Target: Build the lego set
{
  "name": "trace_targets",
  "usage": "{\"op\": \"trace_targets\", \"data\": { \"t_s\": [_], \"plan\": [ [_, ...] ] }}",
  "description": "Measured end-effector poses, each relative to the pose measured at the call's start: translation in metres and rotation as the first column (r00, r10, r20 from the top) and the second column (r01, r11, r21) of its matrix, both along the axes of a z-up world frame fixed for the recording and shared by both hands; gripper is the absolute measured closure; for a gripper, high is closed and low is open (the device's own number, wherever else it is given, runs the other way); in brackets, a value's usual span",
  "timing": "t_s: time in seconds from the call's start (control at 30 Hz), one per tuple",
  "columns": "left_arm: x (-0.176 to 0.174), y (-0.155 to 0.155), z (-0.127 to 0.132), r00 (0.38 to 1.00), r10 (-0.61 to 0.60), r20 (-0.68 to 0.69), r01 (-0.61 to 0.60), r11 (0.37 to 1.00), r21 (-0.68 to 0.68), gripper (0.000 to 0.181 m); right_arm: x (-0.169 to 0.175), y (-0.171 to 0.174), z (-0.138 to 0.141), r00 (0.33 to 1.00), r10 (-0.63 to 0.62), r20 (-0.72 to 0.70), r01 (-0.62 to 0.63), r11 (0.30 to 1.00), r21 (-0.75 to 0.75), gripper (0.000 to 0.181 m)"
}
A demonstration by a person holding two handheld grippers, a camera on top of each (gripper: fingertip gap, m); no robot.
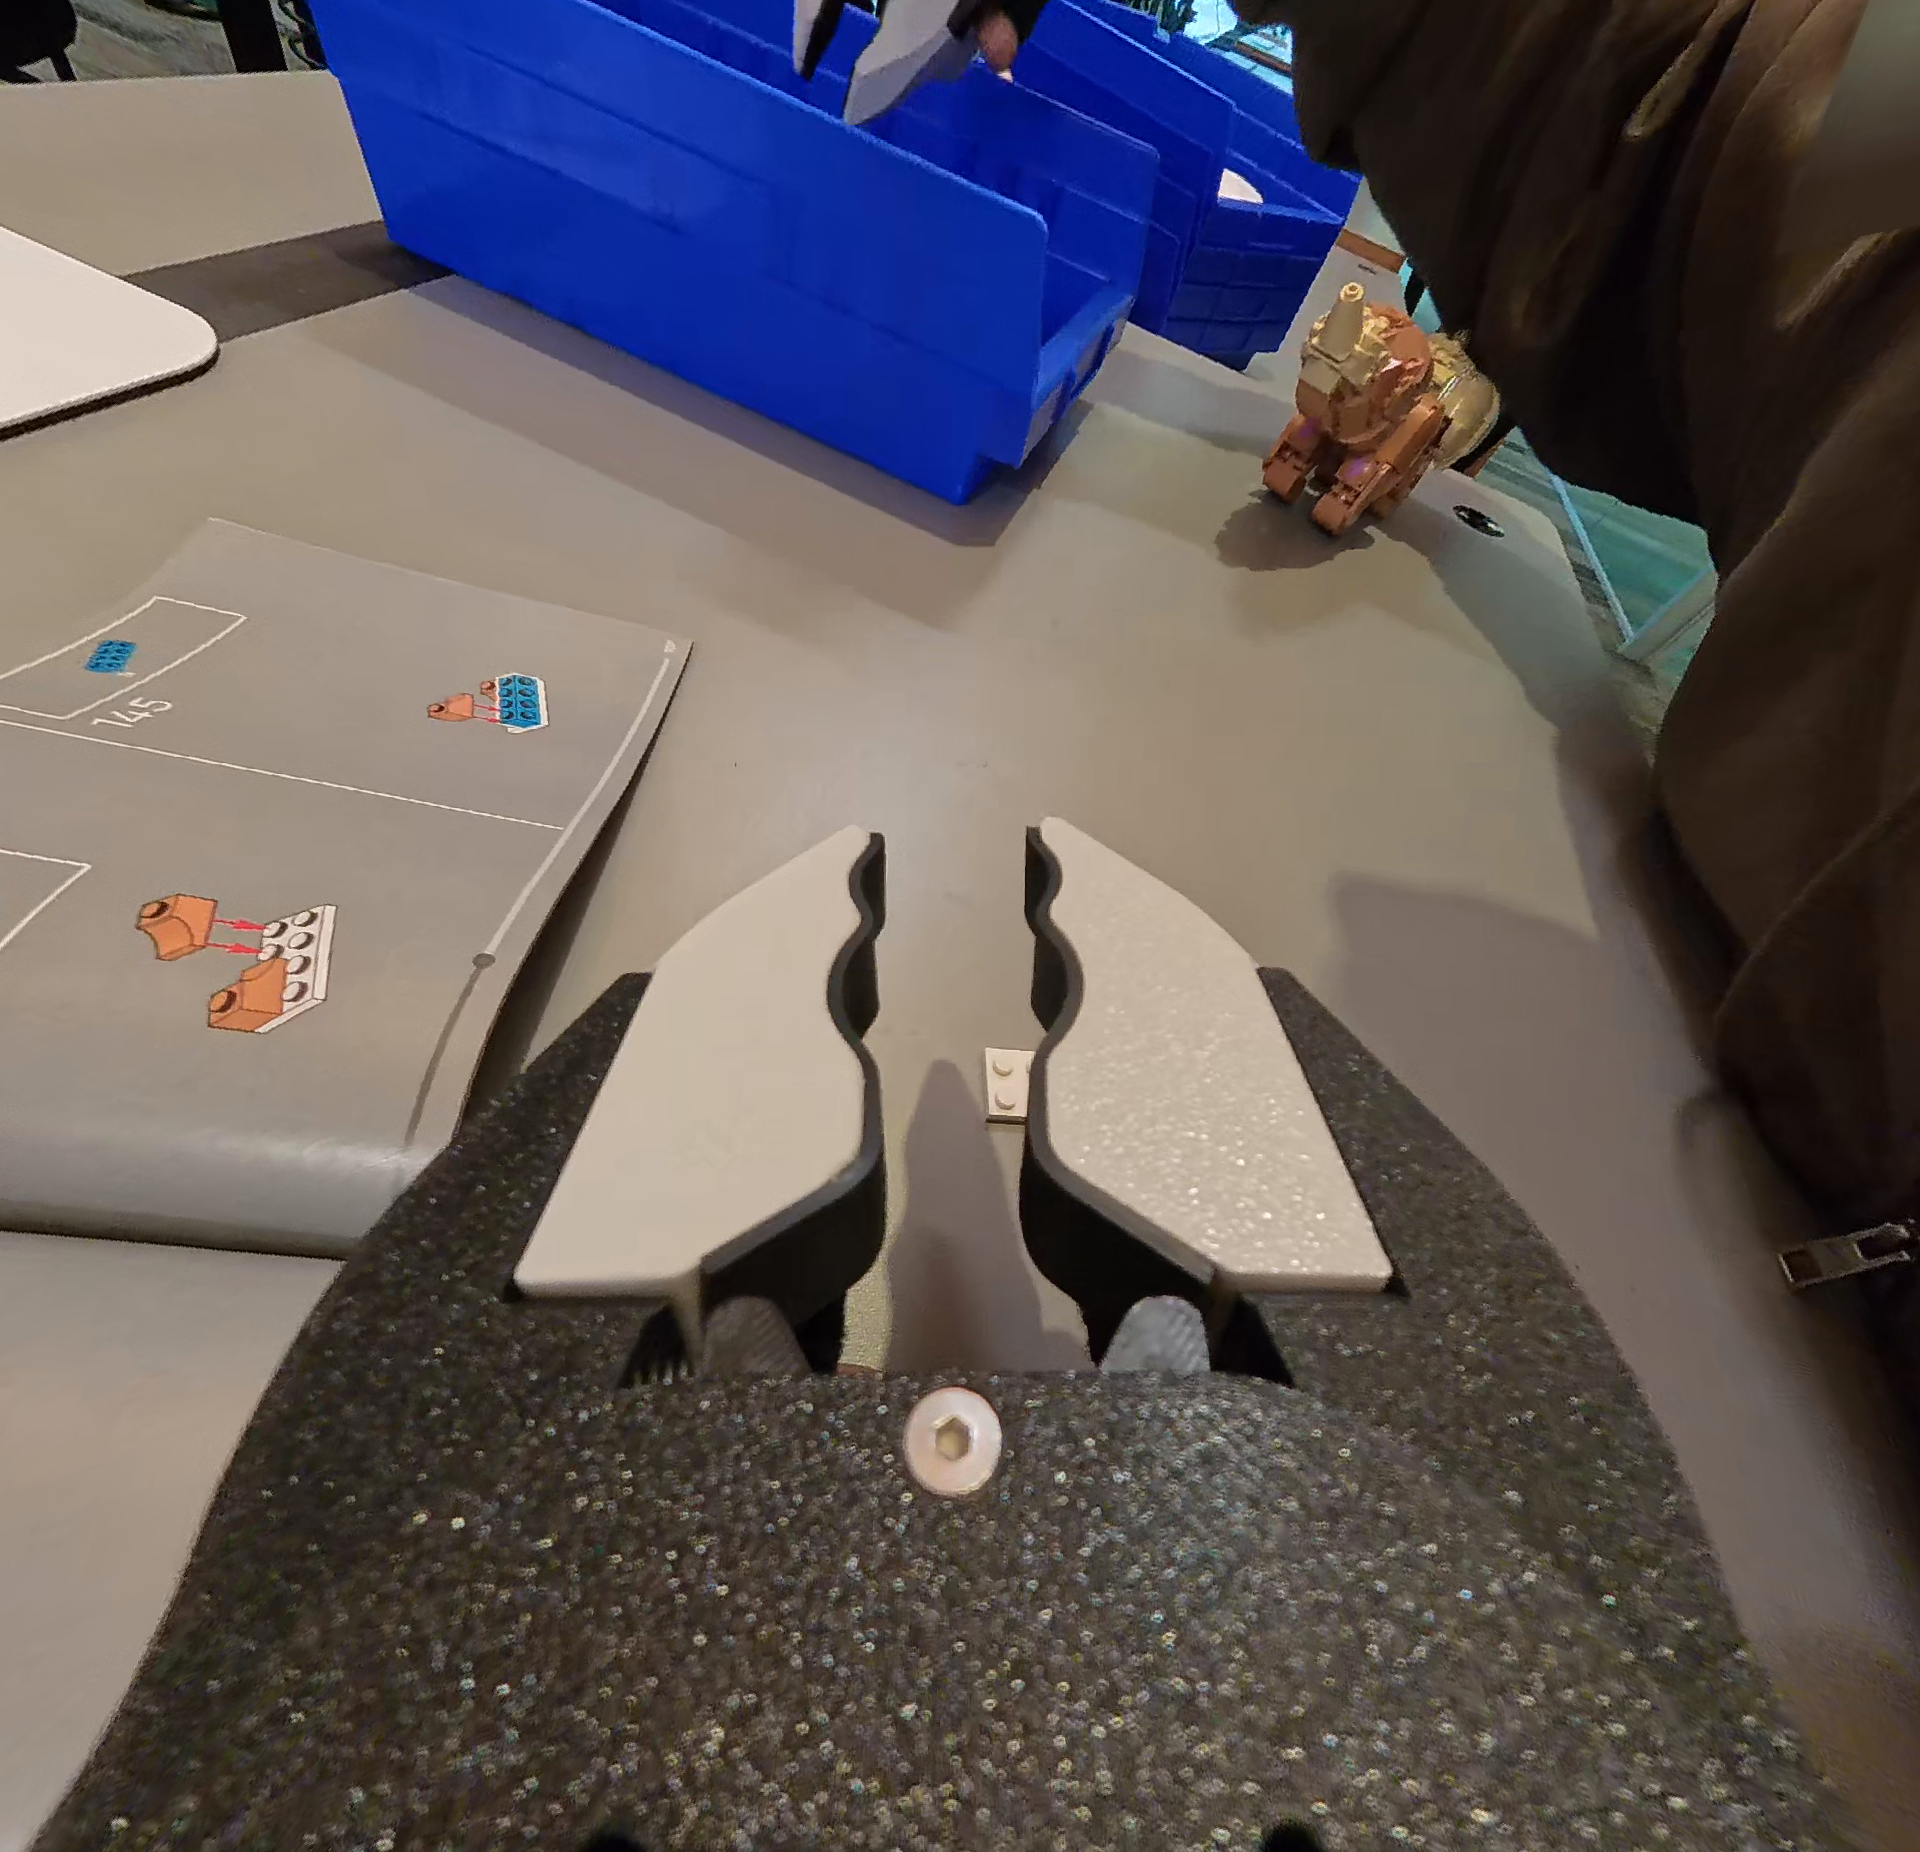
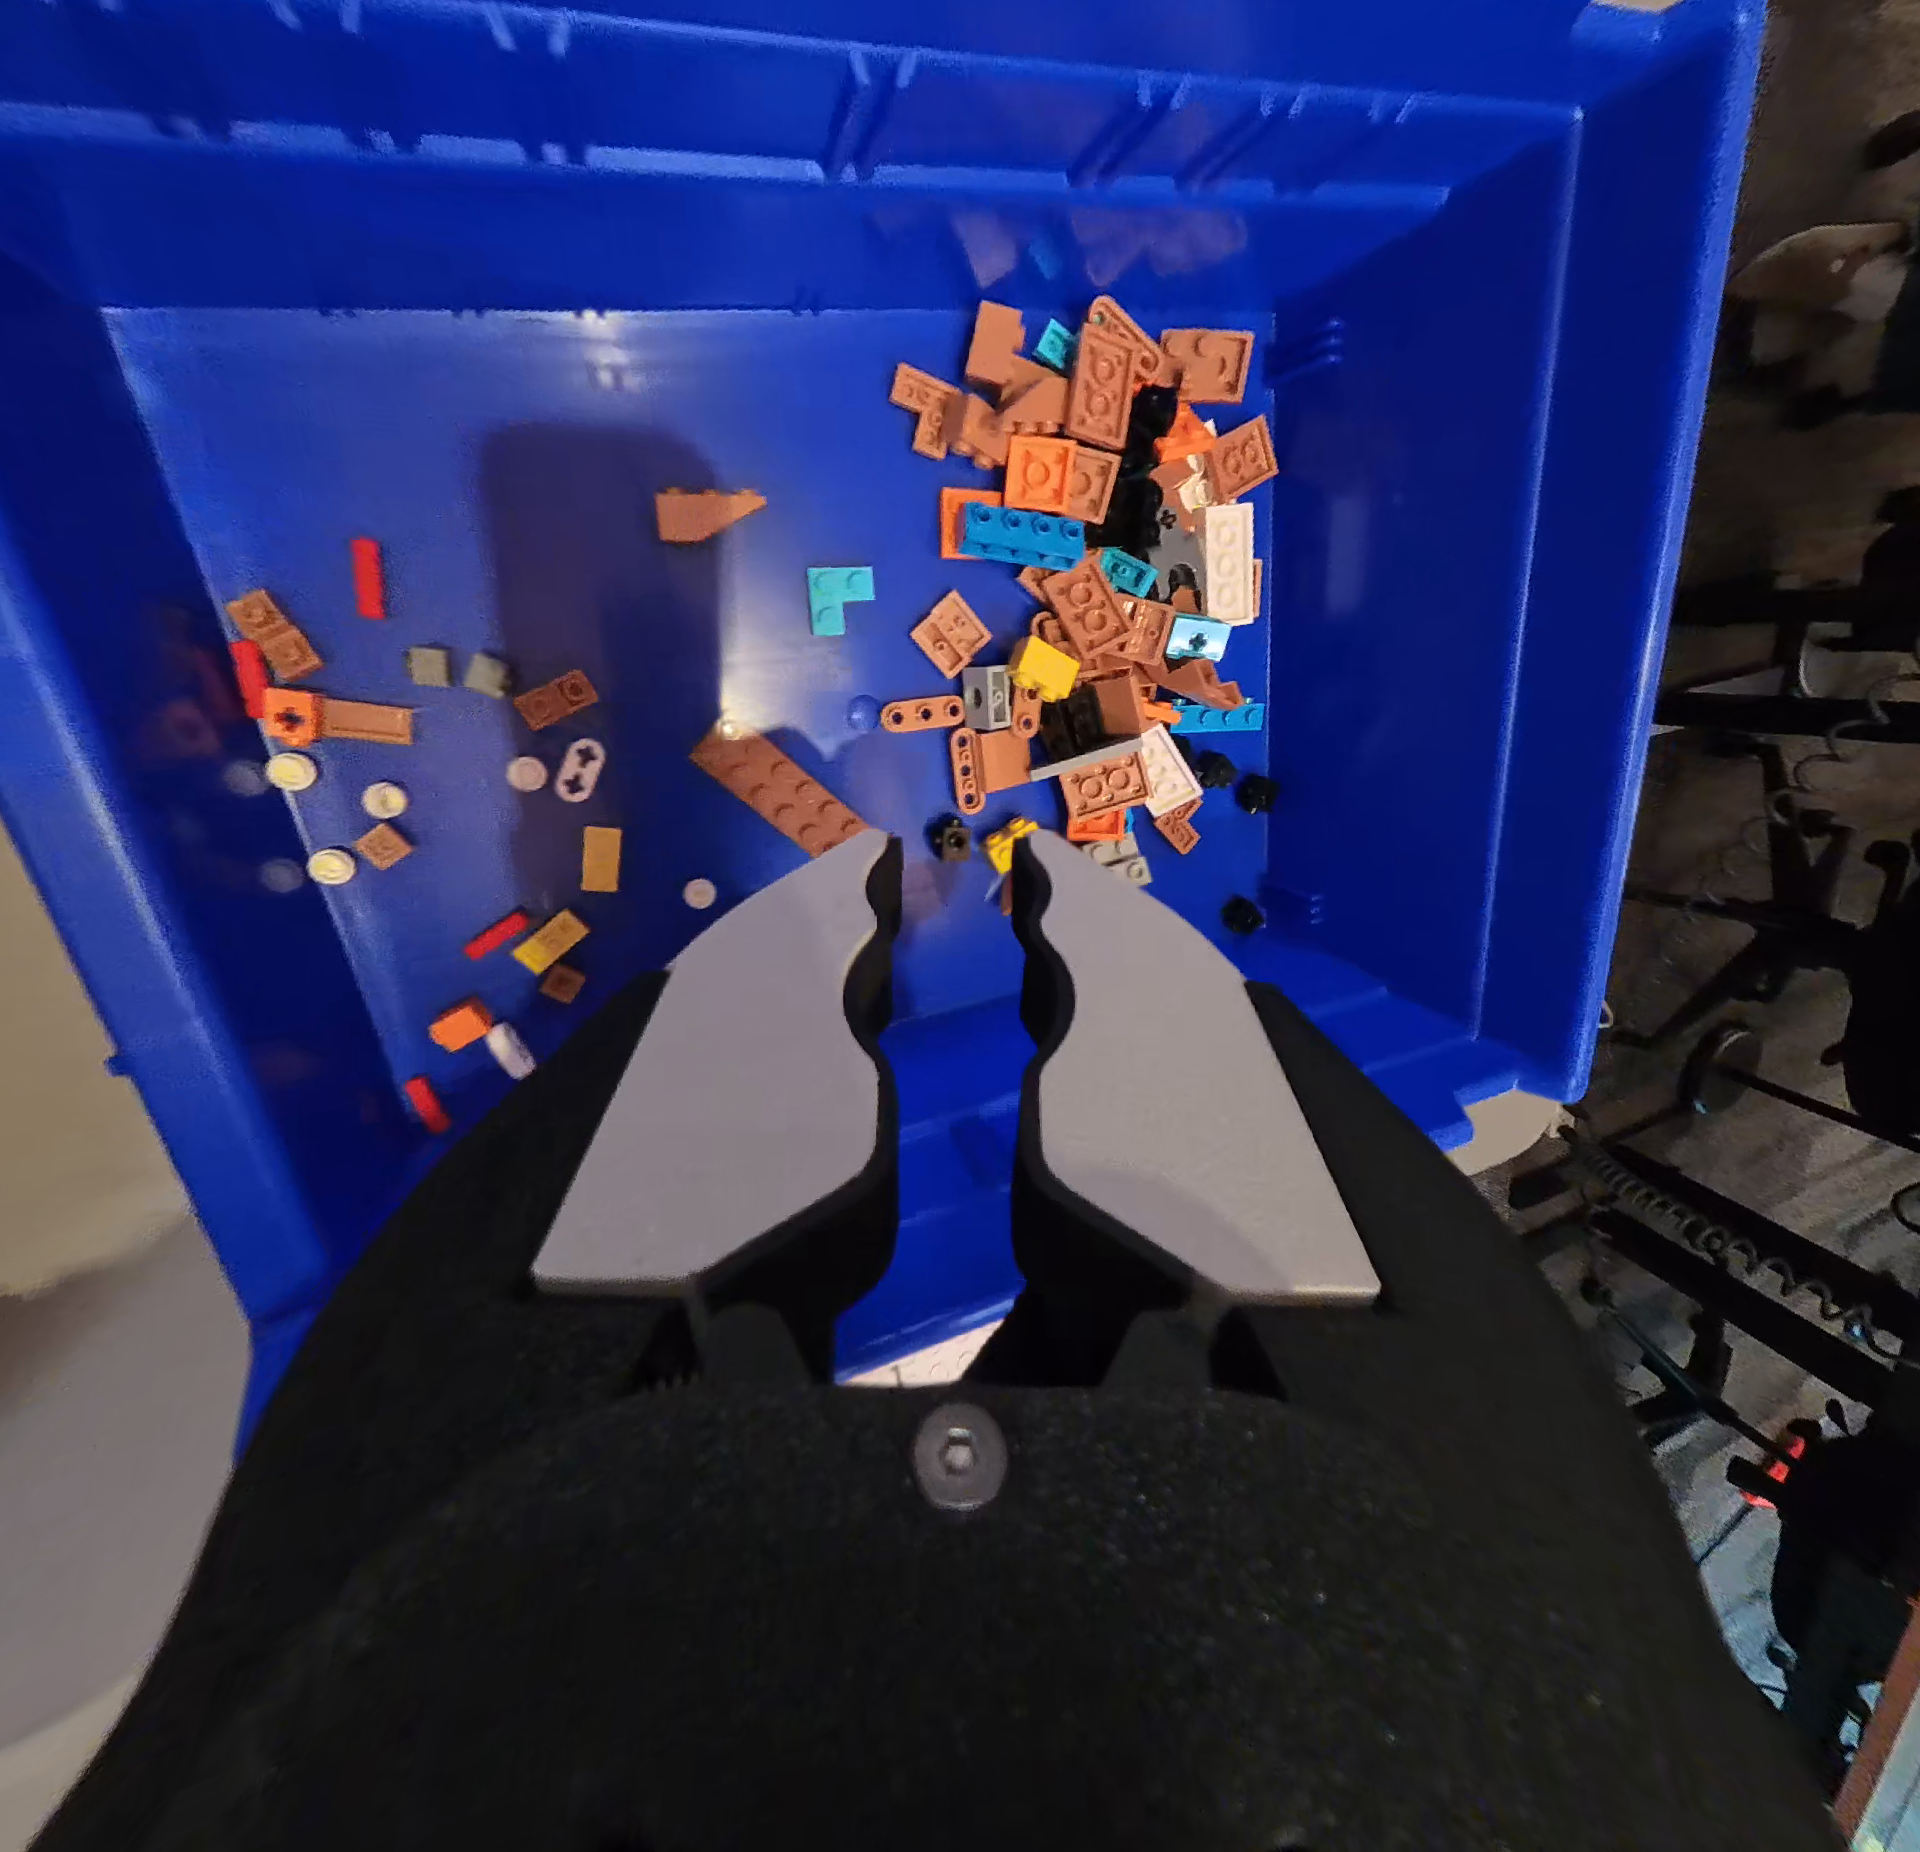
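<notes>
Left gripper [image 1: 954, 846]: jaws spread, nothing between them, low over the grey table [image 1: 1039, 680]. Its fingers [image 1: 727, 1054] are flat grey plates with wavy black inner edges, on a speckled black body. A small white plate [image 1: 1006, 1080] with round studs lies on the table in the gap, hard against the right-hand finger, which covers its far side; contact cannot be judged.

At left of the left wrist view, the grey instruction booklet [image 1: 312, 846] lies open, curling at its lower edge, cut off by the frame. At upper right, a partly built brown and tan model [image 1: 1361, 420] stands on the table, its rear hidden behind a person's dark sleeve [image 1: 1621, 192]. A blue bin [image 1: 727, 244] fills the upper centre; its contents are hidden by its wall. A white rounded board [image 1: 83, 337] is cut off at the left edge.

Right gripper [image 2: 954, 846]: jaws spread, empty, held over the blue bin [image 2: 1455, 555], glossy plastic with ribbed walls. A dense pile of bricks [image 2: 1122, 576], mostly brown, with orange, blue, black and white, sits at centre right of the right wrist view. Loose pieces scatter leftward: a teal L-shaped plate [image 2: 837, 599], a long brown plate [image 2: 774, 789] partly behind the left fingertip, red bars and round tan studs. A small yellow piece [image 2: 1006, 838] is half hidden by the right fingertip. The view is blurred toward the left edge.
</notes>
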State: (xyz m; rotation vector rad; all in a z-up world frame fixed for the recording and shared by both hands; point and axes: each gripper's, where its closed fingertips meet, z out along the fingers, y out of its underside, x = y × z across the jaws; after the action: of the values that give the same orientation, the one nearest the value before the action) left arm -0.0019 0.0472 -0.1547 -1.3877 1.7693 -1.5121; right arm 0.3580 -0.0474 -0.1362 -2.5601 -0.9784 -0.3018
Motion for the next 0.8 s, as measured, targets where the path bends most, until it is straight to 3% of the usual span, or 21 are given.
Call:
{"op": "trace_targets", "data": {
  "t_s": [0.2, 0.57, 0.8],
  "plan": [
    [0.001, 0.003, 0.001, 1.0, 0.006, 0.0, -0.006, 1.0, -0.028, 0.155, 0.009, 0.013, -0.012, 1.0, 0.008, 0.026, -0.007, 1.0, -0.017, 0.161],
    [0.001, 0.003, 0.001, 1.0, 0.0, -0.009, 0.0, 0.999, -0.041, 0.156, 0.047, 0.018, 0.012, 0.989, -0.142, 0.037, 0.139, 0.987, 0.076, 0.154],
    [0.001, 0.003, 0.001, 1.0, 0.002, -0.007, -0.002, 0.999, -0.043, 0.156, 0.068, 0.05, 0.017, 0.99, -0.121, 0.067, 0.115, 0.989, 0.093, 0.154]
  ]
}}
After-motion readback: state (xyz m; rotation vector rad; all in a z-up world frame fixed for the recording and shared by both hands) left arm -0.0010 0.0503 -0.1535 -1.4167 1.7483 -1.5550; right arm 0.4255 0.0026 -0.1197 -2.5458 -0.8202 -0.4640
